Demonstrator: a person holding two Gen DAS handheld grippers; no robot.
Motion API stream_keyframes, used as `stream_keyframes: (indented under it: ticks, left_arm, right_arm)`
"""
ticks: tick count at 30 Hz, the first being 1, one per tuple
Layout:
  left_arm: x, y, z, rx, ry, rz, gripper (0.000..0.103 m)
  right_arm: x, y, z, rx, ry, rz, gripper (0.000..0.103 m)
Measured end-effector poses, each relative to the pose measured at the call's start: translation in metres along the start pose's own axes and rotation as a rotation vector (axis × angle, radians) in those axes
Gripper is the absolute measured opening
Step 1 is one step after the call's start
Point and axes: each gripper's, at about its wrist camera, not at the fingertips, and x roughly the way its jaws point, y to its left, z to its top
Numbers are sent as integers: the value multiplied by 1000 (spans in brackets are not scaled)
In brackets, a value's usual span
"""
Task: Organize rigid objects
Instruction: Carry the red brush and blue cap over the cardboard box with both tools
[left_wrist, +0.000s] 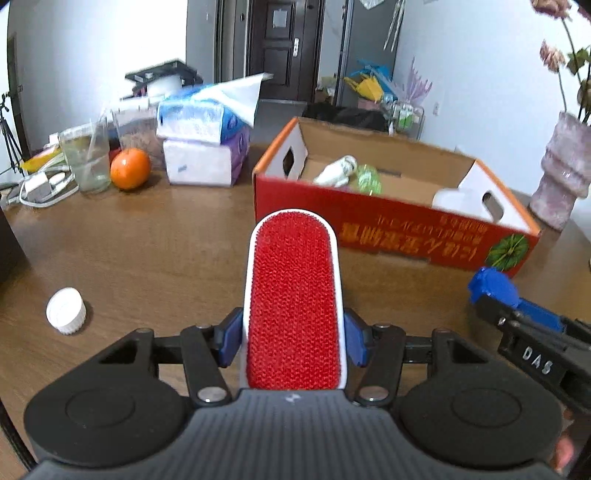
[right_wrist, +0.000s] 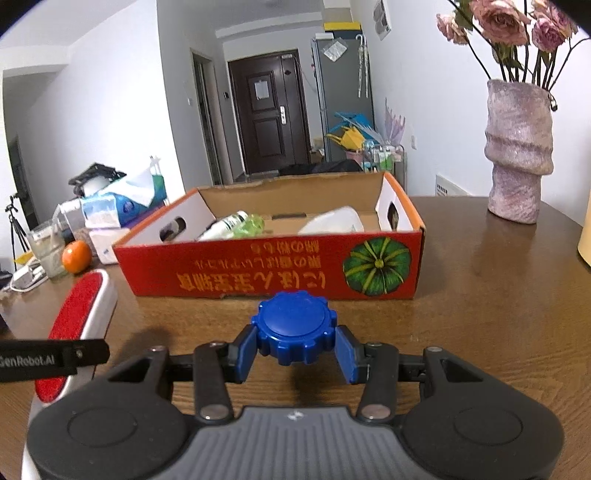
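Left tool: clenched on a red-faced lint brush with a white rim, held lengthwise between the blue pads and raised over the worktop.

Right tool: clenched on a blue ridged cap, held just short of the red cardboard box.

Box contents: a white bottle, a green translucent item, a white rounded container. The box stands open-topped near the worktop's middle, its printed long side facing both tools, directly ahead of the right tool and ahead-right of the left.

Loose item: white screw cap, alone on the worktop, left of the left tool.

Far left cluster: orange, clear cup, stacked tissue packs, white charger and cable.

Far right: textured pink vase with dried roses.

Surface: dark brown wood grain, glossy.

Room: white walls, a dark panelled door at the end of a hallway, a grey cabinet beside it.
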Motion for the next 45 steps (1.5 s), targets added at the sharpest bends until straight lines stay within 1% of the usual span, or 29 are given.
stream_keyframes:
  ticks: [10, 19, 23, 27, 33, 45]
  left_arm:
    - [-34, -12, 26, -14, -128, -35, 56]
    - [-40, -24, 46, -52, -170, -73, 56]
    - [-40, -31, 57, -53, -197, -87, 56]
    - [-35, -39, 67, -45, -215, -94, 56]
    - [-18, -48, 84, -35, -218, -97, 56]
    - [33, -56, 118, -36, -175, -97, 56]
  right_arm:
    - [-22, -2, 25, 31, -107, 33, 45]
    - [-24, -7, 38, 50, -143, 41, 45]
    - [-23, -11, 45, 56, -153, 40, 45]
    - [-16, -14, 54, 64, -155, 35, 45]
    - [0, -16, 68, 66, -163, 27, 45]
    - [43, -17, 98, 82, -149, 30, 45]
